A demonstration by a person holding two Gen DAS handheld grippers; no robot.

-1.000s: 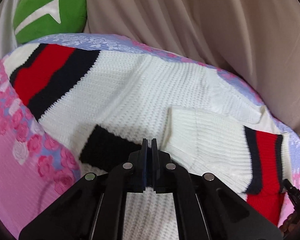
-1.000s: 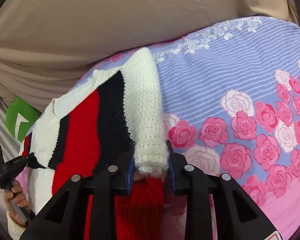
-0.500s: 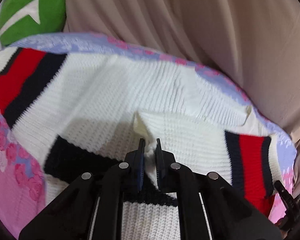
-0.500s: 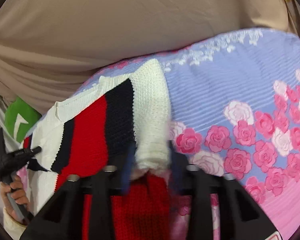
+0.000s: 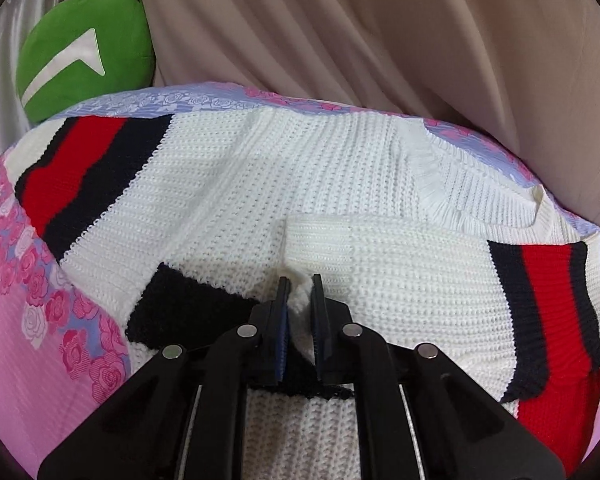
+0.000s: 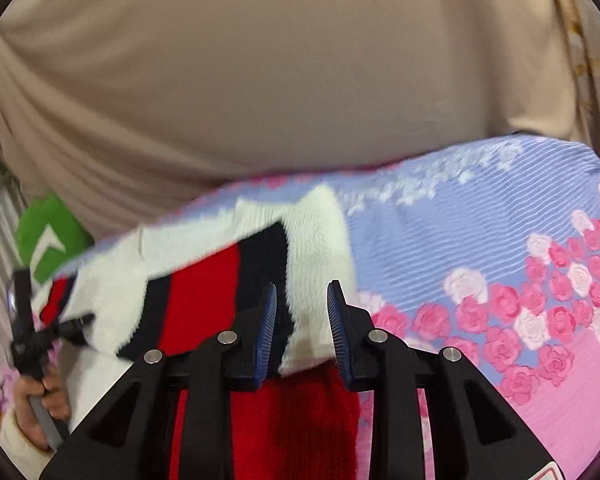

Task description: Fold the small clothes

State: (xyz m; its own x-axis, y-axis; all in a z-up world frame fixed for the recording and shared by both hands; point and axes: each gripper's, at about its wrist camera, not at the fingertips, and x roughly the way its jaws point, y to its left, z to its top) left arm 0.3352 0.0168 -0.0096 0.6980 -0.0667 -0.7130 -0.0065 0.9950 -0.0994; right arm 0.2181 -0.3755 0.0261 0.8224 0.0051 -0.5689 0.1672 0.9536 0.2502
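A white knit sweater (image 5: 320,184) with red and navy stripes lies spread on a floral sheet. Its right sleeve (image 5: 440,280) is folded across the body, with the striped cuff at the right. My left gripper (image 5: 299,280) is shut on a white fold of that sleeve, just above the navy band (image 5: 180,304). In the right wrist view the striped sleeve end (image 6: 260,280) lies between the fingers of my right gripper (image 6: 302,288), whose jaws stand apart and seem loose around the cloth. The left gripper and the hand holding it (image 6: 40,360) show at the left edge.
The pink and lavender rose-print sheet (image 6: 500,280) covers the surface. A beige curtain (image 5: 380,32) hangs close behind it. A green cushion (image 5: 80,48) with a white mark sits at the back left.
My left gripper opened slightly and closed on the white sleeve fold, which now lies flatter across the body. My right gripper's jaws widened and the sleeve end slackened between them.
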